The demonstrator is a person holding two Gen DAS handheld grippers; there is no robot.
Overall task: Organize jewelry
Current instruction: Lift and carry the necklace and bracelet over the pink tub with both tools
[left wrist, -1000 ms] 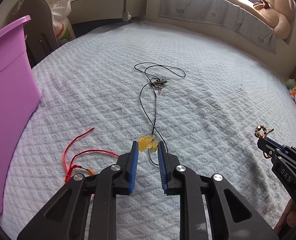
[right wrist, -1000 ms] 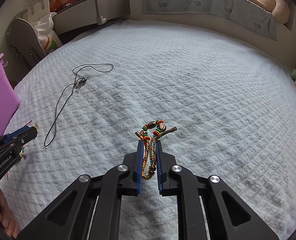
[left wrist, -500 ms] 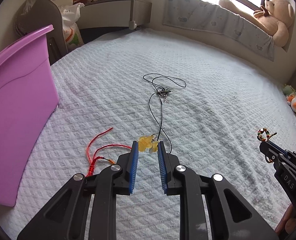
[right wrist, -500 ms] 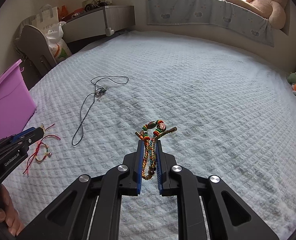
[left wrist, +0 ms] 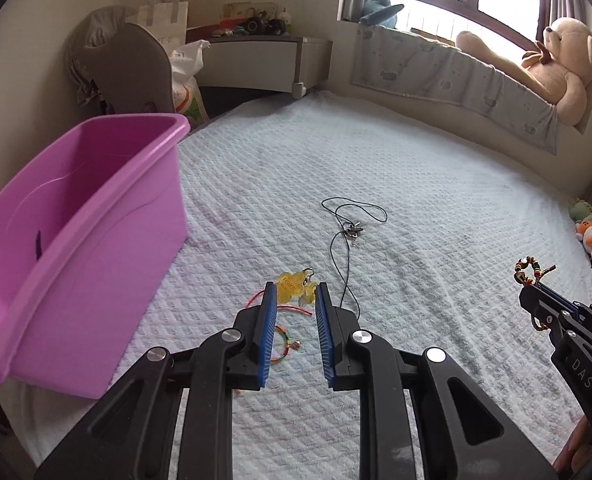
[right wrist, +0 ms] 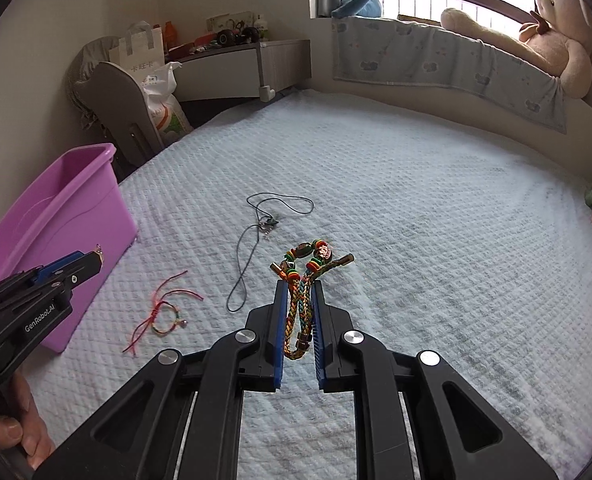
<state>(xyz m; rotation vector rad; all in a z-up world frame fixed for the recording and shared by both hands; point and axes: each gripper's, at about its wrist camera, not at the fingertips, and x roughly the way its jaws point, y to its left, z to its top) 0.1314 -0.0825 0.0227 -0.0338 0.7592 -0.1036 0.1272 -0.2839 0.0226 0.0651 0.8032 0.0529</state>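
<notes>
The left gripper [left wrist: 295, 294] hangs above the bed with a small translucent yellow charm [left wrist: 296, 285] pinched at the very tips of its blue pads, so the gap stays fairly narrow. The purple plastic tub [left wrist: 96, 184], seemingly where the jewelry goes, stands on the quilt to this gripper's left and slightly ahead, its long side running away from the camera and its open mouth upward. Judged from here, the coming move turns on that one relation: a swing left and up over the near rim. The left gripper is plainly the nearer of the two to the tub.

The right gripper [right wrist: 299, 292] is closed on a multicoloured braided bracelet with beads [right wrist: 302, 280], whose beaded loop sticks out past the tips; it sits well apart from the tub, to the right.

On the white quilted bedspread [left wrist: 436, 208] lie a red string bracelet [right wrist: 164, 312], below the left gripper, and a black cord necklace with a metal pendant [left wrist: 350, 236], farther ahead with its cord trailing back toward the grippers. There is open quilt between them and the tub wall. The charm's shallow grip could let it slip.
</notes>
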